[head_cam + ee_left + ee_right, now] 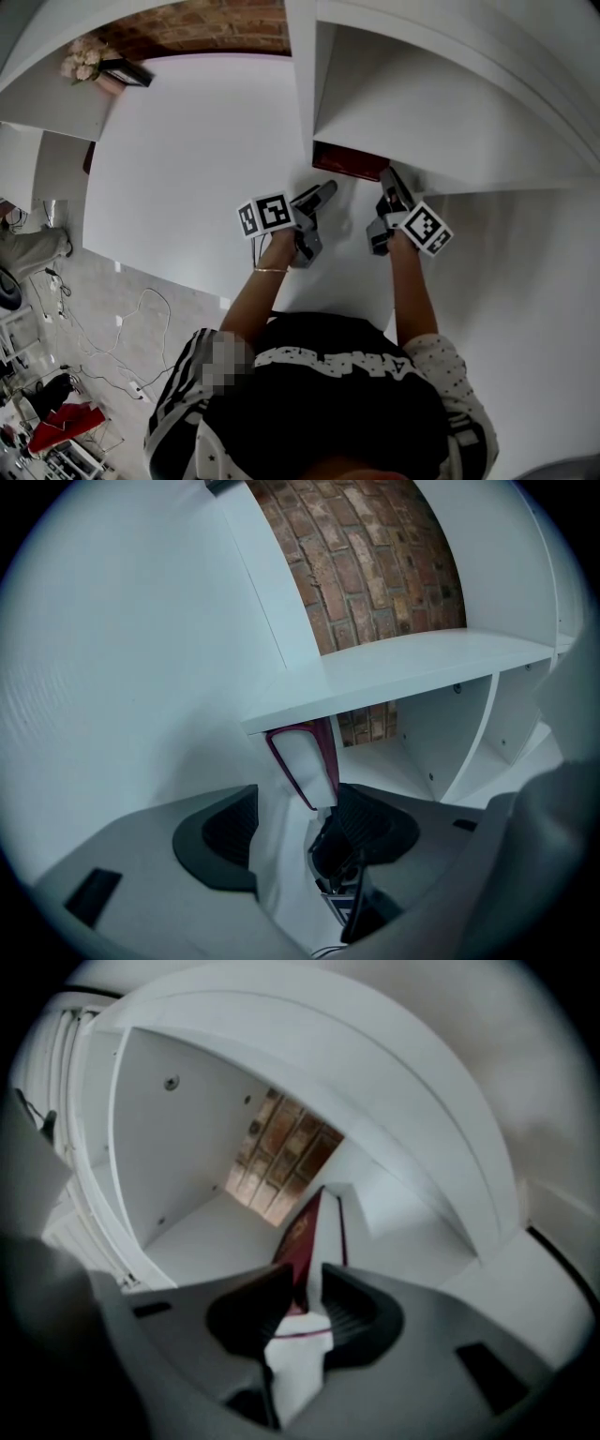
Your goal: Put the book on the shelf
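The dark red book (349,161) with white page edges stands upright at the mouth of a compartment of the white shelf unit (450,122). My right gripper (390,180) is shut on the book's near edge. In the right gripper view the book (302,1227) runs from between the pads into the compartment, whose back shows brick. My left gripper (325,192) hovers just left of it, open, with nothing between its pads. In the left gripper view the book (305,761) stands beyond the left gripper (298,829), under a shelf board (403,667).
A tall white side panel (197,159) of the shelf unit fills the left. A bunch of pale flowers (82,61) and a dark flat object (127,72) rest on a board at the far left. Cables (141,309) and a red item (66,422) lie on the floor.
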Action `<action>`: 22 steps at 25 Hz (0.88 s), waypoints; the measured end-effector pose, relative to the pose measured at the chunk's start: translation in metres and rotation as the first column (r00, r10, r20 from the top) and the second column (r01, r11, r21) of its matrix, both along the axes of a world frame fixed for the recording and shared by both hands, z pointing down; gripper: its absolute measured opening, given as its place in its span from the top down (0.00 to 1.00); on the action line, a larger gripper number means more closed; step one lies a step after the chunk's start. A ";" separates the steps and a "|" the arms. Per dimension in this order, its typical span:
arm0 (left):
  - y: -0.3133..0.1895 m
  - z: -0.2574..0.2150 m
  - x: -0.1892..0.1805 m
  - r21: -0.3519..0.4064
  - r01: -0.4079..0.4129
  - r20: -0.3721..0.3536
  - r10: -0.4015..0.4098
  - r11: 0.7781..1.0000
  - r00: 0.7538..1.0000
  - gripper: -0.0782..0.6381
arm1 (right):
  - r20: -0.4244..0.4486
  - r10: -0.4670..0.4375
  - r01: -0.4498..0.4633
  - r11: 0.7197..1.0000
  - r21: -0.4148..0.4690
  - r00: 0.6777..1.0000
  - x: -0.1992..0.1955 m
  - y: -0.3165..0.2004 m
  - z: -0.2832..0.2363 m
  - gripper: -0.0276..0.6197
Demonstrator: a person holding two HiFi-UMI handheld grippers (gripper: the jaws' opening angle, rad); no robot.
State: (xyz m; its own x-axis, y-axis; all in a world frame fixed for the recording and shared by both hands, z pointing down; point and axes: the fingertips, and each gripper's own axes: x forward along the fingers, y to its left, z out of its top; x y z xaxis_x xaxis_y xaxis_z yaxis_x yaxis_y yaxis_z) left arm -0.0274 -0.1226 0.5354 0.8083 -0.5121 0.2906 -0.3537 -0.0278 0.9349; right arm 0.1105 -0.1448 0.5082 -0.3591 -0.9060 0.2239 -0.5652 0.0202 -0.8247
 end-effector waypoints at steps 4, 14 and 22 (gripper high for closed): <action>0.005 0.000 -0.005 0.010 -0.002 0.011 0.002 1.000 1.000 0.48 | 0.000 0.031 -0.031 0.999 0.018 1.000 0.007 0.007 -0.002 0.81; 0.014 -0.040 -0.008 0.234 -0.016 0.102 -0.008 0.972 0.995 0.82 | -0.143 -0.081 0.097 0.989 0.112 0.986 -0.012 0.039 -0.033 0.89; 0.034 -0.071 -0.002 0.353 -0.040 0.158 -0.018 0.935 0.987 0.83 | -0.206 -0.121 0.155 0.975 0.157 0.971 -0.017 0.070 -0.058 0.90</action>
